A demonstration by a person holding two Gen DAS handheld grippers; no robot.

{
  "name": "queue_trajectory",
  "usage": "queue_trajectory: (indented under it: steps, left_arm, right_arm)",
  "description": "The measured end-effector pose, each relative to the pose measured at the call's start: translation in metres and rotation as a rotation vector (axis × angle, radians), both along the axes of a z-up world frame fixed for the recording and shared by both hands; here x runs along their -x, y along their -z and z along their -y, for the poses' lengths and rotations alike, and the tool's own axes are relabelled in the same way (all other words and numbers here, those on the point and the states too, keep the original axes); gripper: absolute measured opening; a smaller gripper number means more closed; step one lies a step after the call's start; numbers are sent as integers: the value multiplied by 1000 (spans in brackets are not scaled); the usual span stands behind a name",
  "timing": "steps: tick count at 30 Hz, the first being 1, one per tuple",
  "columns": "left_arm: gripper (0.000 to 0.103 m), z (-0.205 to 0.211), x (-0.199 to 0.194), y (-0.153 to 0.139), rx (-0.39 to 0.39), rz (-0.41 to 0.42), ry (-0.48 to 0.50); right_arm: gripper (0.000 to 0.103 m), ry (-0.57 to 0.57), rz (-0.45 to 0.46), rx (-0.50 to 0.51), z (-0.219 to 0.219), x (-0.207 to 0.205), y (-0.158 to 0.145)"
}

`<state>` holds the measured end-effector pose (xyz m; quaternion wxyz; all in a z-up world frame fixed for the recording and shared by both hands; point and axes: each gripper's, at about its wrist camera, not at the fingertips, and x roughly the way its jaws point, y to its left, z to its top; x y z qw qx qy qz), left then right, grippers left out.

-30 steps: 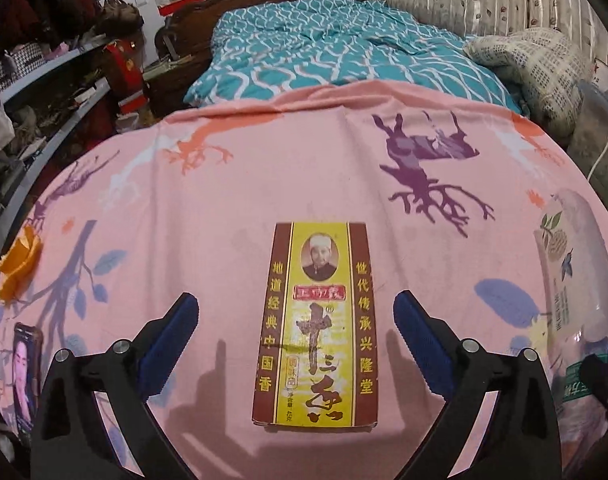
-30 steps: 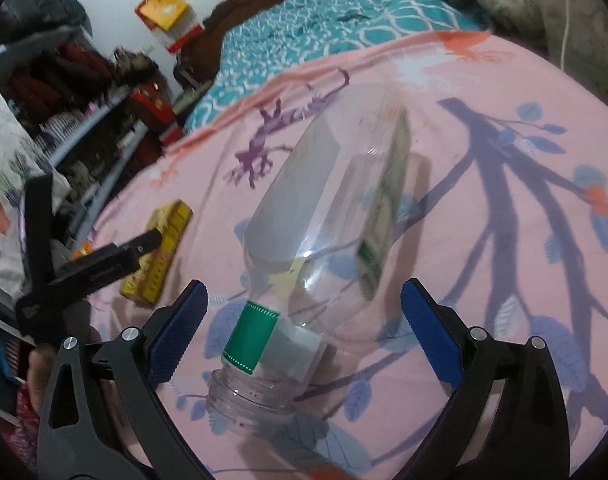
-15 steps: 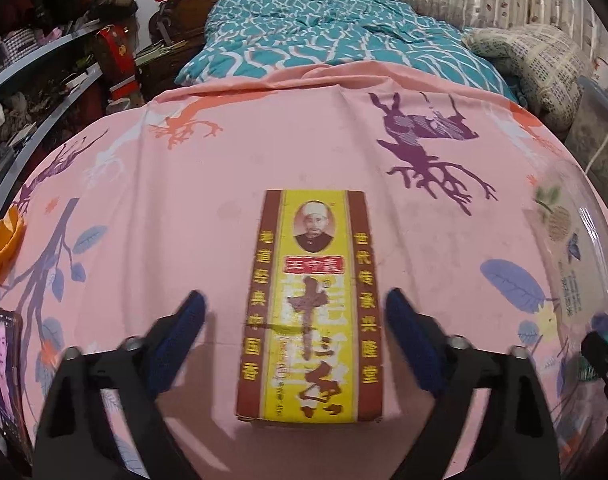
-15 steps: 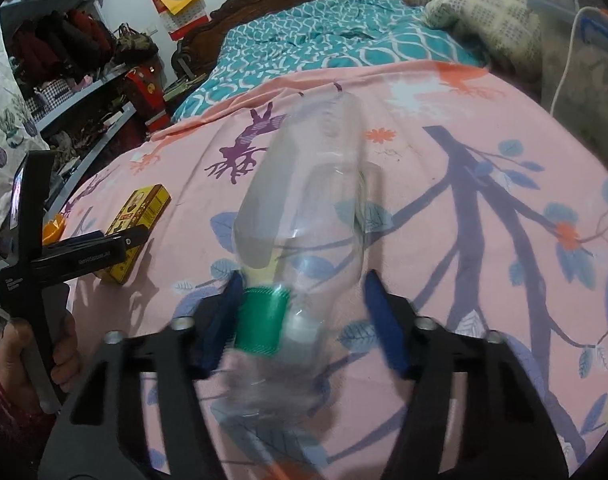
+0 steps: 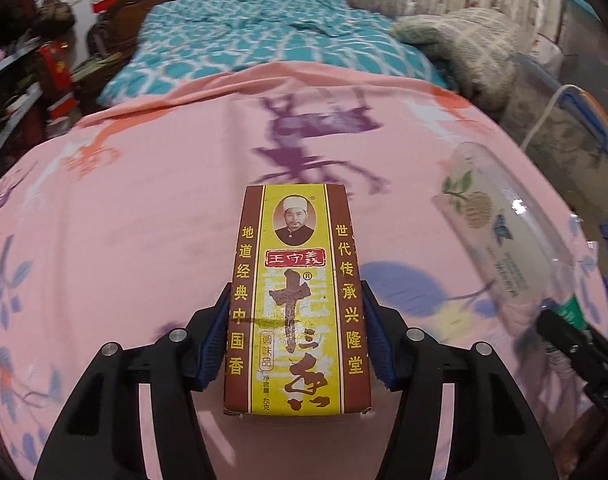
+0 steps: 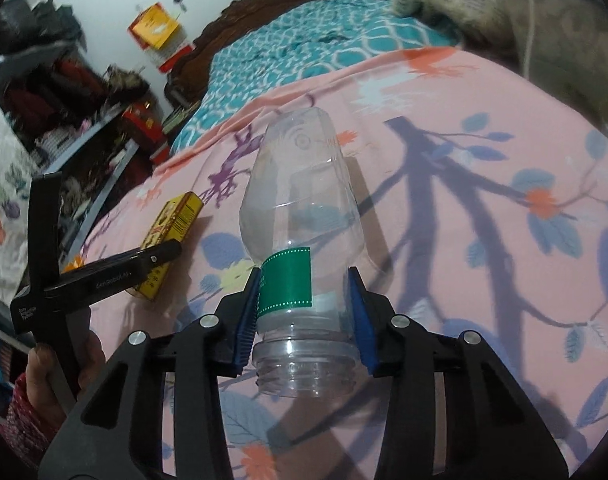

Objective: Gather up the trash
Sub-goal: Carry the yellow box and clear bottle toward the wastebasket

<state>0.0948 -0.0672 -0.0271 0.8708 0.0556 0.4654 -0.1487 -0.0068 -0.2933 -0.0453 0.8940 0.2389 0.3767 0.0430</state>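
A yellow-and-brown spice box (image 5: 296, 220) lies flat on the pink printed sheet (image 5: 136, 216). My left gripper (image 5: 295, 292) is closing on it, and both blue pads touch its long sides. In the right wrist view the same box (image 6: 176, 220) shows at the left, with the left gripper (image 6: 104, 276) over it. A clear plastic bottle (image 6: 300, 200) with a green label lies with its open neck toward me. My right gripper (image 6: 304, 276) is closing on the neck end, pads against both sides. The bottle (image 5: 499, 232) also shows at the right of the left wrist view.
A bed with a teal patterned quilt (image 5: 264, 40) and a dark wooden headboard (image 6: 264, 4) lies beyond the pink sheet. Cluttered shelves (image 6: 64, 92) stand at the left. A grey pillow (image 5: 463, 44) and a white cable (image 5: 543, 116) sit at the right. A hand (image 6: 44, 380) holds the left tool.
Both grippers moved forward over their objects and their jaws went from wide apart to touching: the left around the box, the right around the bottle's neck end.
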Motion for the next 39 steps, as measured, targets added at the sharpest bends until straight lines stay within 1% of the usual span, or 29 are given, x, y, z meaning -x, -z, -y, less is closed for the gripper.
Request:
queue_trajectory:
  steps: [4,7,12,13,14,16,17,19,22,26,28,31,33,34,35,36,37,39]
  left_arm:
    - [56,45,-5,-5,63,-31,101]
    - [56,85,-5,-9,86,-34,183]
    - [56,174,-2,-18,127,-43,346]
    - [56,190,-1,-19,133,-47,376]
    - [56,216,2,-21,138,-50,421]
    - [56,249,8,-22,145,-55,477]
    - [56,274,12,-23,155,-64,516]
    - [56,305,19,-23,171,-82,560]
    - [56,363,25,-21,198,-129,624]
    - [56,422,33,-14,205,-178,677]
    - [56,449,35,-8,206,-201,693]
    - [56,481,33,0,204,-226,699]
    - [56,496,31,8,202,-232,690]
    - [64,501,30,11,195,-232,683]
    - [72,506,29,16,181,-231,671]
    - [81,510,27,20,172,-231,657]
    - [81,513,25,22,172,-232,648]
    - [81,513,24,25,176,-239,643]
  right_arm:
    - [44,61,11,-16,22,8,0]
    - [44,129,26,-40,48,17,-1]
    - [44,289,62,-72,107,46,-2]
    - [44,326,72,-76,121,53,-3]
    - [44,351,78,-77,130,59,-3]
    - [44,412,91,-74,154,72,-4]
    - [44,450,97,-76,169,80,-4]
    - [44,510,104,-84,194,93,-2]
    - [44,599,107,-96,232,111,1]
    - [44,682,94,-99,279,127,5]
    - [44,706,87,-100,295,132,9]
    - [44,725,75,-97,311,127,13]
    - [46,714,62,-96,320,120,18]
    - [50,713,56,-100,323,122,21]
    - [66,722,55,-110,324,125,22]
    - [71,737,63,-117,324,127,24]
    - [72,756,85,-115,324,131,22]
    - [72,778,111,-79,323,137,15]
